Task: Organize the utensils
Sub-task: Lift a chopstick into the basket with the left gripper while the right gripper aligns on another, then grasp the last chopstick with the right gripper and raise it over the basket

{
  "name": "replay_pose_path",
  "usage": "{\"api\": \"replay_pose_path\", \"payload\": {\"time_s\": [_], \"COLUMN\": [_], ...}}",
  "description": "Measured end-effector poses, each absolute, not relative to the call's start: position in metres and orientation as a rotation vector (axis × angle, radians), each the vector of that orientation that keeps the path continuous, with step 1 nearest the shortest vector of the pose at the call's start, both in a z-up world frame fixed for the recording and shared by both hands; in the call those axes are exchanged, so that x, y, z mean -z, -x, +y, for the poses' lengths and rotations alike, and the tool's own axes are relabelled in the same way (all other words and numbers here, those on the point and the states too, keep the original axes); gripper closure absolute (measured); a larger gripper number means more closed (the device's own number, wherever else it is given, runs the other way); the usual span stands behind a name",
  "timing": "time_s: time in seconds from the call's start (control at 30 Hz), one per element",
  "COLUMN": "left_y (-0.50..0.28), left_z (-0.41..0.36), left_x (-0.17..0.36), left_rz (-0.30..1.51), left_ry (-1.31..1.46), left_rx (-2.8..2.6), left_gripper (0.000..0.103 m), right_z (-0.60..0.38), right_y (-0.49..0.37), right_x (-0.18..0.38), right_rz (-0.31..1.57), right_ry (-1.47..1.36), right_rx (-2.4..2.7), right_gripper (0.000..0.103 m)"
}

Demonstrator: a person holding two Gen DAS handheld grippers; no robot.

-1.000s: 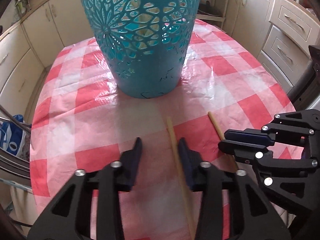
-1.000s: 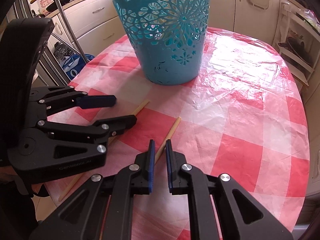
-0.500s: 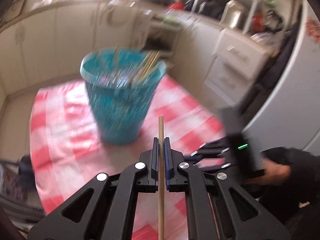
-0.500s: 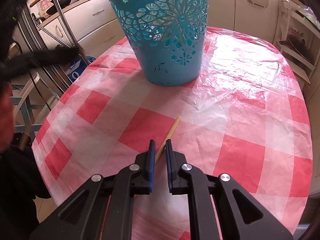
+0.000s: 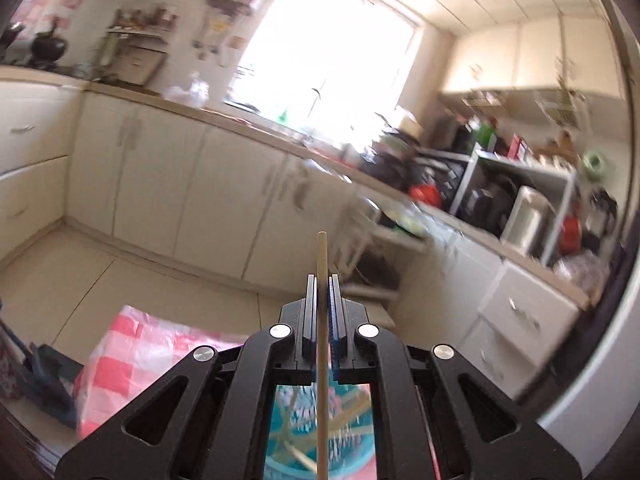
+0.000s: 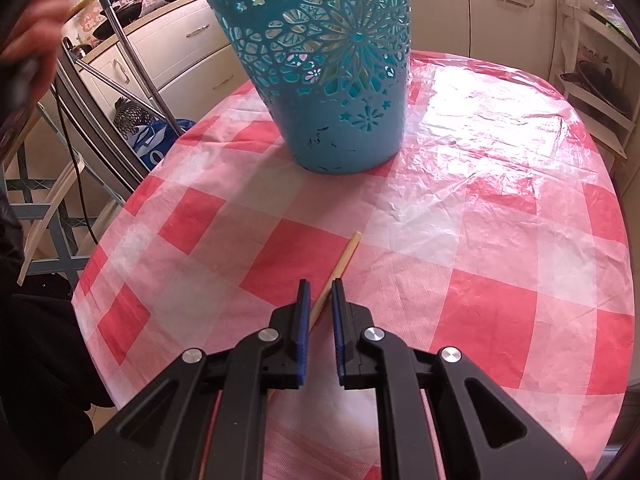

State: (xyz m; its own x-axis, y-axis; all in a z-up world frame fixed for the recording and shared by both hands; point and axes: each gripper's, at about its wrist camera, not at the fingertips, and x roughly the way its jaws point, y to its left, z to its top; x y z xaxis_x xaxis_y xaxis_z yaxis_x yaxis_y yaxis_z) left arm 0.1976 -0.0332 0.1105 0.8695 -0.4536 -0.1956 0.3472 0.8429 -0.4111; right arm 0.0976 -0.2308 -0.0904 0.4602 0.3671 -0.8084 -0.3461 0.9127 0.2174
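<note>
- Left hand-held gripper [image 5: 322,280]: jaws pressed together on a wooden chopstick [image 5: 322,320], which runs upright through the pads, its blunt tip standing just past the fingertips and its lower length passing down between the gripper's arms.
- Directly beneath this hand-held gripper, seen through the gap in its frame: the open mouth of the teal basket [image 5: 288,424], with pale sticks lying inside; detail is blurred.
- Below and to the left of it: a corner of the red-and-white checked tablecloth [image 5: 132,344] on the tabletop.
- Beyond it: cream kitchen cabinets [image 5: 192,184] and a bright window [image 5: 320,48], both blurred.
- Right hand-held gripper [image 6: 319,286]: jaws nearly closed, a narrow gap between the blue pads [image 6: 305,320]; it points down at the tabletop and grips nothing.
- Second chopstick [image 6: 344,256]: lying flat on the tablecloth [image 6: 480,240], running under the gap between the fingertips and slanting ahead and to the right; whether the pads touch it cannot be told.
- Ahead of this hand-held gripper, well apart from the chopstick's far tip: the teal basket [image 6: 340,120], upright on the tabletop, its wall pierced with flower cut-outs.
- Far upper left of it: a person's hand [image 6: 32,20], blurred, with a thin pale stick beside it.
</note>
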Motion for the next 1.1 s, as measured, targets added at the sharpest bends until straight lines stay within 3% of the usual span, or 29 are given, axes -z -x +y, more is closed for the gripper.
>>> {"api": "replay_pose_path", "payload": {"time_s": [0.27, 0.6, 0.67, 0.73, 0.83, 0.9, 1.1], "left_y": [-0.224, -0.218, -0.203, -0.182, -0.147, -0.139, -0.144], "left_z": [-0.051, -0.052, -0.045, -0.034, -0.012, -0.002, 0.002], "left_x": [-0.097, -0.070, -0.068, -0.064, -0.055, -0.046, -0.035], "left_rz": [0.223, 0.387, 0.418, 0.436, 0.441, 0.466, 0.497], "left_ry": [0.340, 0.230, 0.223, 0.232, 0.241, 0.245, 0.242], "left_rx": [0.164, 0.204, 0.211, 0.199, 0.163, 0.138, 0.142], "left_gripper": [0.098, 0.097, 0.090, 0.069, 0.054, 0.053, 0.053], "right_z": [-0.219, -0.218, -0.219, -0.220, -0.223, -0.222, -0.240], "right_y": [-0.093, -0.092, -0.093, -0.094, -0.094, -0.092, -0.095], "right_x": [0.088, 0.087, 0.087, 0.087, 0.087, 0.088, 0.091], "right_rz": [0.987, 1.004, 1.007, 1.010, 1.010, 0.999, 1.008], "right_ry": [0.032, 0.038, 0.034, 0.035, 0.035, 0.067, -0.039], "right_rx": [-0.457, -0.452, -0.452, -0.449, -0.441, -0.433, -0.453], "right_gripper": [0.075, 0.074, 0.075, 0.077, 0.084, 0.090, 0.098]}}
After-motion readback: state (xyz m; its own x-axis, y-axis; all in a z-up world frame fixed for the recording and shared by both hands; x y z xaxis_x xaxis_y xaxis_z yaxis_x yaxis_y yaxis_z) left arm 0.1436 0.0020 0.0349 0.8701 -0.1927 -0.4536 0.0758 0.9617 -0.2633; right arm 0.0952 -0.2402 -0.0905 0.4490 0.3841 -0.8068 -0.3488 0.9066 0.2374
